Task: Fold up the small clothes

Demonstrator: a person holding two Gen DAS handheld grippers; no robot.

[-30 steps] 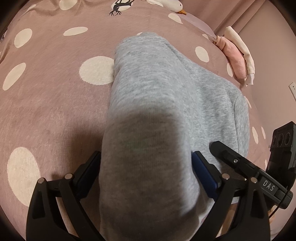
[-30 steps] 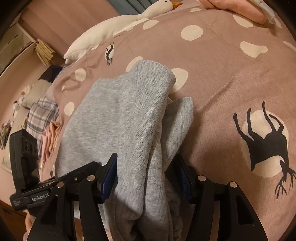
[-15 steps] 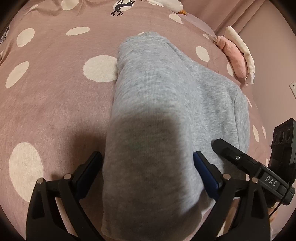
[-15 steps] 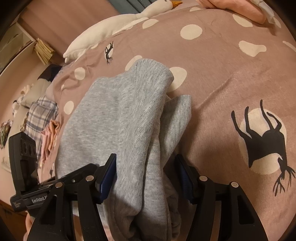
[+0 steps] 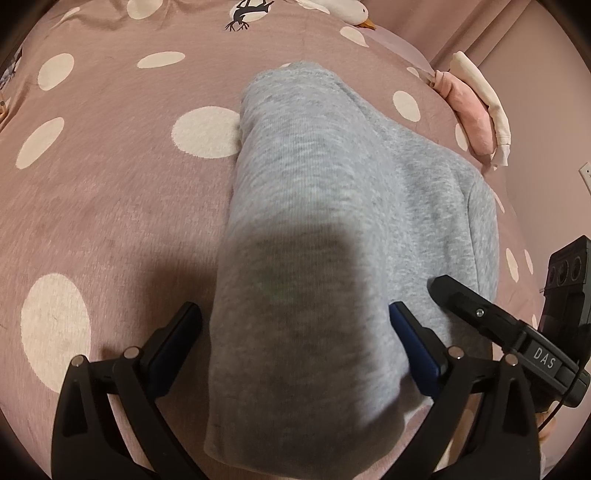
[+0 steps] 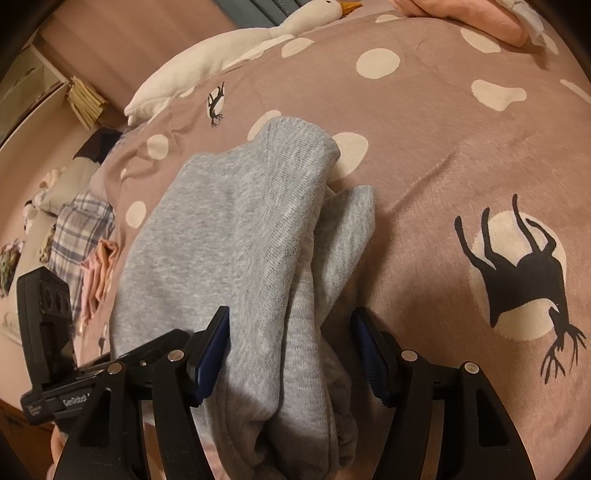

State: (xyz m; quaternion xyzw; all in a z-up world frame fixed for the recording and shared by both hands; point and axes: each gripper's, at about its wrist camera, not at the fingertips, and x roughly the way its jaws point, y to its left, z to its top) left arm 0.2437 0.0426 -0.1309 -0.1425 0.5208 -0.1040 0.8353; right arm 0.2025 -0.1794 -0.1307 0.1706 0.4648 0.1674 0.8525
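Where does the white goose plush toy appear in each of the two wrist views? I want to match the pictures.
Left wrist view: the goose plush lies at the top edge, right of centre, only partly in the picture.
Right wrist view: the goose plush stretches across the upper left, its orange beak pointing right.
Shared landmark: the grey garment lies in the middle of both views, on the pink spotted blanket.

Hidden and cut-off parts

The grey garment (image 5: 314, 240) blurs close to the camera and runs off the bottom edge; the toy goose (image 6: 236, 48) is cropped at the top.
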